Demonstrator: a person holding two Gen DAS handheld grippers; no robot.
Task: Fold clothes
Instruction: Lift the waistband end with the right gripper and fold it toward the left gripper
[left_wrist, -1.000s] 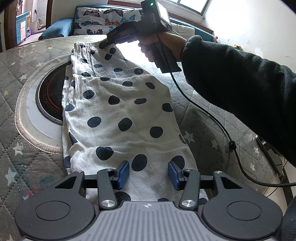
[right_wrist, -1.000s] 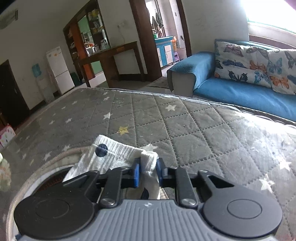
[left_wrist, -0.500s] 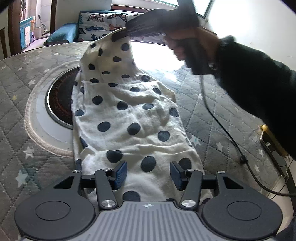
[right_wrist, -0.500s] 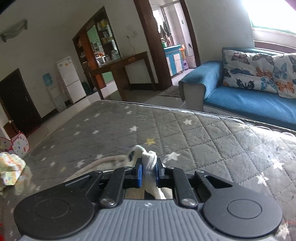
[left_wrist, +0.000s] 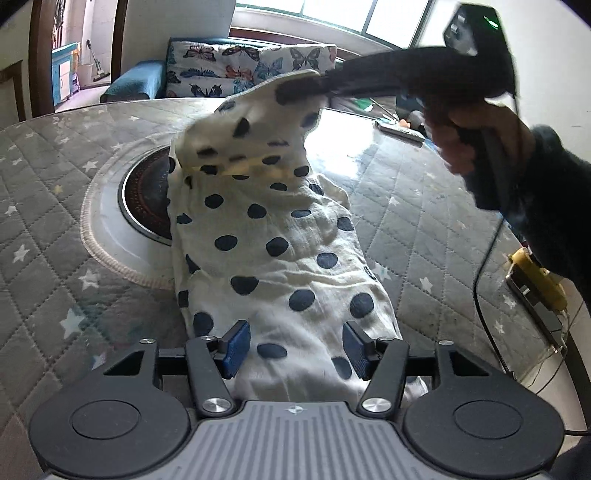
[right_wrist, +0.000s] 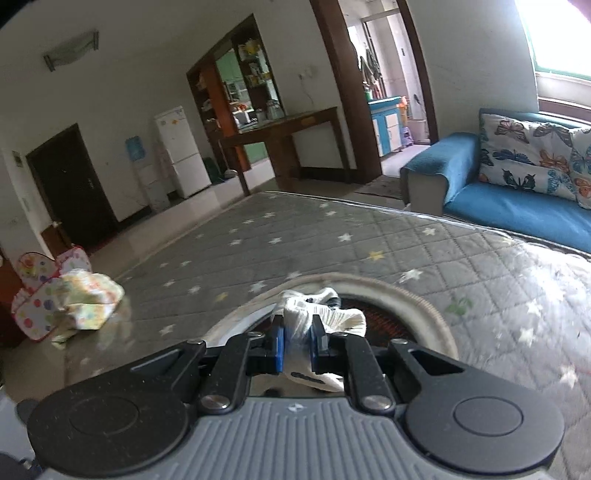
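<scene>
A white garment with dark blue dots (left_wrist: 280, 258) lies lengthwise on the grey quilted table cover (left_wrist: 44, 192). Its far end is lifted off the table and hangs from my right gripper (left_wrist: 314, 86), which is shut on the cloth's edge. In the right wrist view the white fabric (right_wrist: 299, 321) is bunched between the blue pads of the right gripper (right_wrist: 297, 345). My left gripper (left_wrist: 295, 347) hovers over the garment's near end, its jaws opening, the blue pads (left_wrist: 236, 349) standing apart on either side of the cloth without pressing it.
A round dark burner (left_wrist: 147, 199) set in a white ring lies partly under the garment's left side. A black cable (left_wrist: 487, 258) trails from the right gripper. A yellow device (left_wrist: 535, 284) sits at the table's right edge. A patterned cloth bundle (right_wrist: 88, 299) lies far left. A blue sofa (right_wrist: 509, 206) stands beyond.
My right gripper has lifted the garment's far end up off the table and brought it toward me. The left gripper's pads have spread wider over the near end.
</scene>
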